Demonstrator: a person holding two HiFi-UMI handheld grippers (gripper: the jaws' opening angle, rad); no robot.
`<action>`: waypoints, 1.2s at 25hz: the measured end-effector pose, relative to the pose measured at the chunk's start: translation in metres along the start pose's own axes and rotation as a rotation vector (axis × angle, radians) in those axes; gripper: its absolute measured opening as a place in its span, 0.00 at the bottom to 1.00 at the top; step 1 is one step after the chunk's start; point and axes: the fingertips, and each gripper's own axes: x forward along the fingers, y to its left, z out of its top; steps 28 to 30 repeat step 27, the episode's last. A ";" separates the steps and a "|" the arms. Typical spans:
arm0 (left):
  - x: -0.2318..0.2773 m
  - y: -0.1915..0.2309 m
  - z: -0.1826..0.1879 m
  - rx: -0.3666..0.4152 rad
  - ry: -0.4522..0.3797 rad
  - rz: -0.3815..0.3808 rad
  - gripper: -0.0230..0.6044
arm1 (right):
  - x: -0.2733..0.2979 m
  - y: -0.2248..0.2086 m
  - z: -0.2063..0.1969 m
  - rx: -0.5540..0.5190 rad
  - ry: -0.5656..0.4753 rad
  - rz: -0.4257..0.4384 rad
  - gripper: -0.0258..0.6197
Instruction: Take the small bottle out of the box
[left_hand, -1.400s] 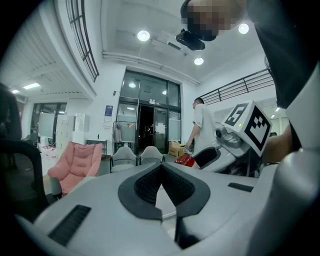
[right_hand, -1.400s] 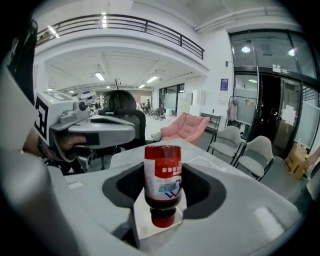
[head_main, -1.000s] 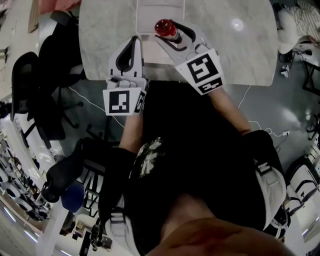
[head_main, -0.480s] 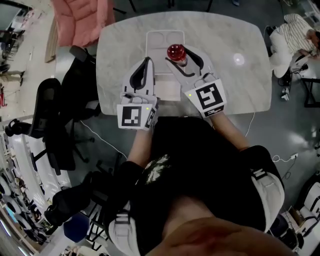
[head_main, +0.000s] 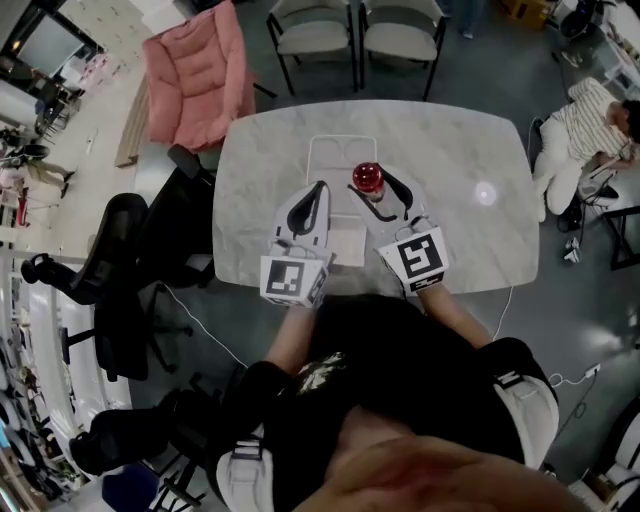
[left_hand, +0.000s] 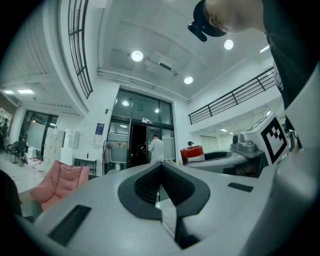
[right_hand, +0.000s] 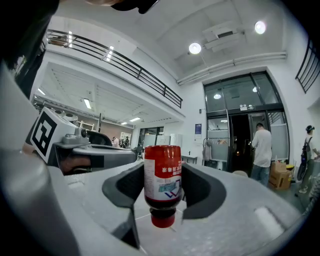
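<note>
First, hall: only the two gripper views show it, with a high ceiling, round lamps, a railed gallery and a glass door (right_hand: 240, 145) where one person in white (right_hand: 261, 145) stands. The head view gives floor instead.
Table (head_main: 450, 230): one, pale marble, seen whole in the head view alone.
Chairs: two grey chairs (head_main: 312, 35) at the table's far side, in the head view only. One pink armchair (head_main: 198, 80) is off the far left corner and also shows in the left gripper view.
Seated person (head_main: 590, 125): one, past the table's right end, in the head view only.
Box (head_main: 340, 141): one, clear, on the table between the two claws. Neither gripper view shows it.
Left claw (left_hand: 161, 175): jaws together, nothing between them. In the head view it lies along the box's left side.
Right claw (right_hand: 162, 187): clamped on the small bottle, a pad on each side of its body.
Small bottle (right_hand: 162, 170): one, red and labelled, held cap-down. The head view shows only a red disc over the box's right part, and the left gripper view catches its red end. Whether it clears the box cannot be told.
</note>
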 end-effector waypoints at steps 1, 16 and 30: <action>0.000 -0.001 0.000 -0.003 -0.003 -0.003 0.05 | -0.001 0.000 0.002 -0.022 -0.007 -0.014 0.37; 0.004 -0.011 0.009 0.034 -0.016 -0.006 0.05 | -0.006 -0.004 0.010 -0.057 -0.046 -0.027 0.37; 0.005 -0.015 0.013 0.077 -0.021 -0.024 0.05 | -0.004 -0.001 0.010 -0.061 -0.050 -0.022 0.37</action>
